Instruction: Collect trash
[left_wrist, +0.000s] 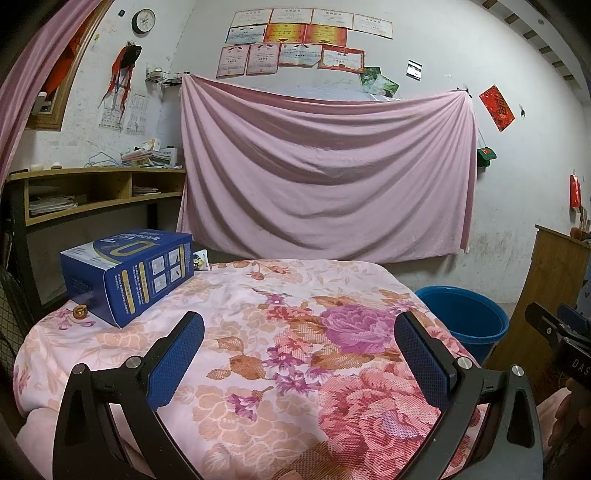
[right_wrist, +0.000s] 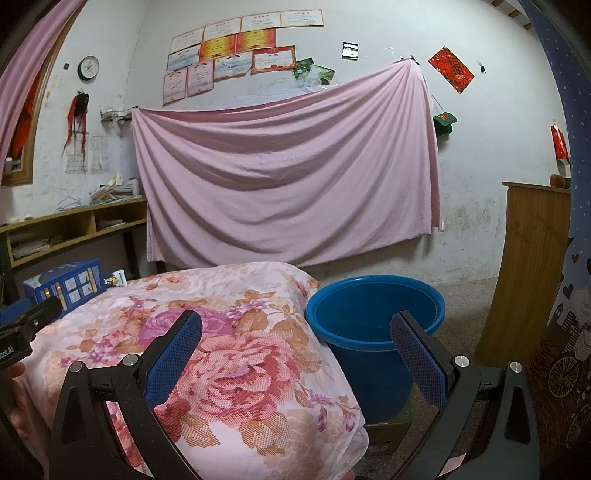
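Note:
A blue carton (left_wrist: 129, 273) lies on the far left of a table under a floral cloth (left_wrist: 280, 332). A small brown scrap (left_wrist: 79, 312) sits by the carton's near corner, and a small white packet (left_wrist: 201, 260) stands behind it. A blue bucket (right_wrist: 373, 325) stands on a cardboard box on the floor, right of the table. My left gripper (left_wrist: 299, 325) hangs open above the cloth with nothing between its fingers. My right gripper (right_wrist: 295, 328) is open too, straddling the table's right edge and the bucket. The carton (right_wrist: 66, 282) also shows at the right wrist view's left.
A pink sheet (left_wrist: 325, 170) hangs on the back wall. A wooden shelf (left_wrist: 99, 188) with papers stands at the back left. A wooden cabinet (right_wrist: 532, 273) stands on the right. A patterned sleeve (right_wrist: 569, 332) fills the right edge of the right wrist view.

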